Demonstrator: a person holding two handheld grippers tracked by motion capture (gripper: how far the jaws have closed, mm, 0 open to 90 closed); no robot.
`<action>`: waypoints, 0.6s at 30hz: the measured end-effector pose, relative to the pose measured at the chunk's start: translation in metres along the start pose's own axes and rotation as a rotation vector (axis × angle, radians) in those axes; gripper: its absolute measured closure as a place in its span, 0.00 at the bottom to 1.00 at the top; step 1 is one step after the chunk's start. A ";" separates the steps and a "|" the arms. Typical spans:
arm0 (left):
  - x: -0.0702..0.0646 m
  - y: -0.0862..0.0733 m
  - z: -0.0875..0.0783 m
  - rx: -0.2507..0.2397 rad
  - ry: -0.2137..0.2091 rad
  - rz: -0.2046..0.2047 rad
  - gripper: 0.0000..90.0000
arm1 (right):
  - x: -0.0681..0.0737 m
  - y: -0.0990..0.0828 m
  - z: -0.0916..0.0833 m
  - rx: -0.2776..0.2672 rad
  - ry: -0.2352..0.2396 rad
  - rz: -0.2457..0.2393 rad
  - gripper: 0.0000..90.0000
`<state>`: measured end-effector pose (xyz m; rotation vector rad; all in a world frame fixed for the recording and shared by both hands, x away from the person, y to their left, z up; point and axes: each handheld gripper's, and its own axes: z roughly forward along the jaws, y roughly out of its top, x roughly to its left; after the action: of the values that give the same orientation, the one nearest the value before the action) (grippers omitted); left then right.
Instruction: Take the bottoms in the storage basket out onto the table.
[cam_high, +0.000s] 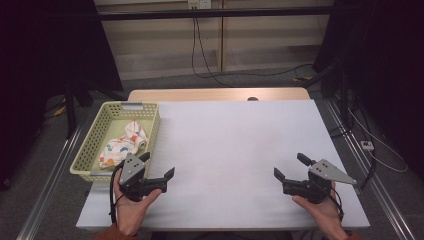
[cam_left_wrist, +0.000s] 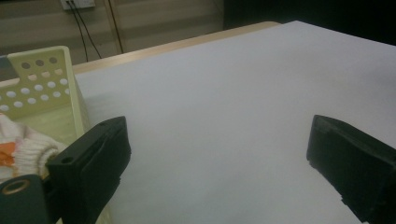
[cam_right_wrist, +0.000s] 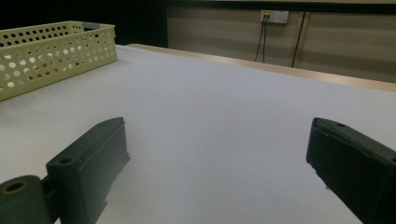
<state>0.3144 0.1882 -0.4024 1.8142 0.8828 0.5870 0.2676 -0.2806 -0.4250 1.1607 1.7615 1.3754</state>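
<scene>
Lying crumpled in the yellow basket (cam_high: 89, 159), a white spotted sock (cam_high: 122, 144).

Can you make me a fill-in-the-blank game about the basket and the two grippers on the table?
1. The patterned cloth lies inside the yellow ____.
2. The basket stands nearest the ____ gripper.
3. The jaws of the right gripper stand ____, with nothing between them.
4. Both grippers rest over the ____ sheet that covers the table.

Missing words: basket; left; open; white
</scene>
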 end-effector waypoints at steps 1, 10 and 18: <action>0.000 0.000 0.000 0.001 0.000 -0.001 0.06 | 0.000 0.000 0.000 -0.002 0.004 -0.006 0.06; 0.003 0.002 0.001 0.014 0.004 -0.009 0.06 | -0.001 0.000 0.003 0.000 0.021 -0.005 0.06; 0.011 0.007 -0.003 0.019 0.003 -0.027 0.06 | -0.001 0.000 0.003 0.000 0.030 -0.007 0.06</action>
<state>0.3212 0.1974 -0.3942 1.8161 0.9157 0.5664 0.2707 -0.2798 -0.4255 1.1391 1.7848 1.3954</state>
